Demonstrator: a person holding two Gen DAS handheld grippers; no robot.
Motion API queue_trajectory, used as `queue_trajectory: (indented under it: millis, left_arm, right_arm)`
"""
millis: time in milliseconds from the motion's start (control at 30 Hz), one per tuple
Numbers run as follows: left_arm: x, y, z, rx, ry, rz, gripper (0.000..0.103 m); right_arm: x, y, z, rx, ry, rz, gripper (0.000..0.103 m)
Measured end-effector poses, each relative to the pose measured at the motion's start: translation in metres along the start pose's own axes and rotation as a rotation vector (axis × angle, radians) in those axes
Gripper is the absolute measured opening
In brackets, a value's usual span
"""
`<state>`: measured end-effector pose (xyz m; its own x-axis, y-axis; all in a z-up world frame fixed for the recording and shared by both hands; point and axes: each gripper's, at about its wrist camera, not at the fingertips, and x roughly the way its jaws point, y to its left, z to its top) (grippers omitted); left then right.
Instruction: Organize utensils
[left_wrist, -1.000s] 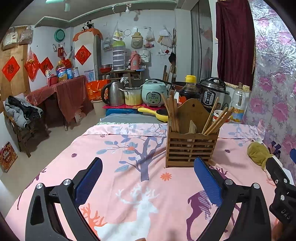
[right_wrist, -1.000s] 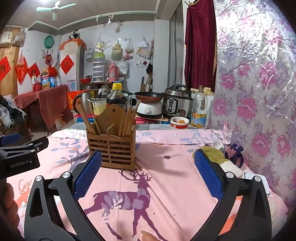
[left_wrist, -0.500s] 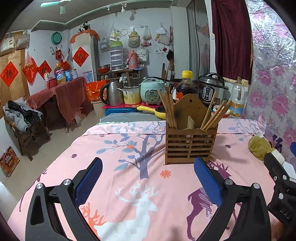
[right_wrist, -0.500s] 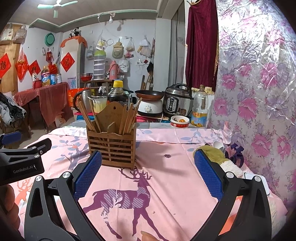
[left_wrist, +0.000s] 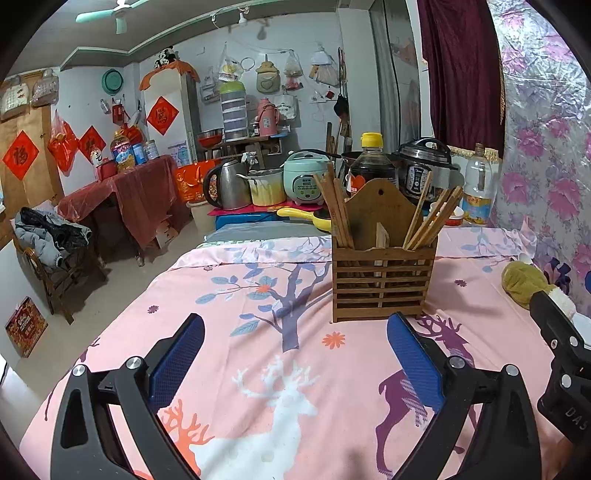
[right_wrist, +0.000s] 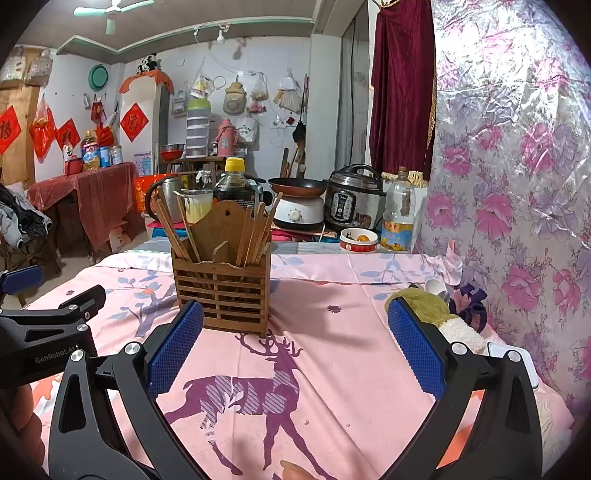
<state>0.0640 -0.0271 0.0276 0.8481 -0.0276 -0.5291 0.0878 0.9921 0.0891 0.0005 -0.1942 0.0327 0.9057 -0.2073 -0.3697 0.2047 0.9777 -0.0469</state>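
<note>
Only right view shows bowl (right_wrist: 358, 240) | both grippers' fingers (left_wrist: 177, 354) (right_wrist: 413, 347) spread, empty

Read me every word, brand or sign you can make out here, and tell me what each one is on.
"GenRobot.AI": on the black body of the left gripper, seen from the right wrist.
"DAS": partial lettering, cut off, on the right gripper body, seen from the left wrist.
Red diamond wall signs: each bears one Chinese character, too blurred to read surely.
Oil bottle label and cooker panel: too small to read.
</note>
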Motion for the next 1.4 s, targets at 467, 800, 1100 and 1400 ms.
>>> queue_trajectory:
  millis: [467, 800, 1100, 1400]
  left_arm:
    - [0.0008, -0.0003, 0.0005, -0.004, 0.004, 0.002, 0.097]
    - [0.0014, -0.0005, 0.0004, -0.003, 0.005, 0.004, 0.097]
    - [-0.0004, 0.0019, -0.0001, -0.004, 0.005, 0.005, 0.097]
    - [-0.0008, 0.0024, -0.0006, 0.0, 0.003, 0.007, 0.097]
  right_arm:
    - [0.0002, -0.0005, 0.0004, 0.0, 0.0, 0.001, 0.097]
    - [0.0011, -0.0015, -0.0005, 0.002, 0.0, 0.0, 0.097]
    - [0.001, -0.0017, 0.0002, 0.001, 0.001, 0.0, 0.097]
    - [0.0011, -0.002, 0.0004, 0.001, 0.001, 0.0, 0.097]
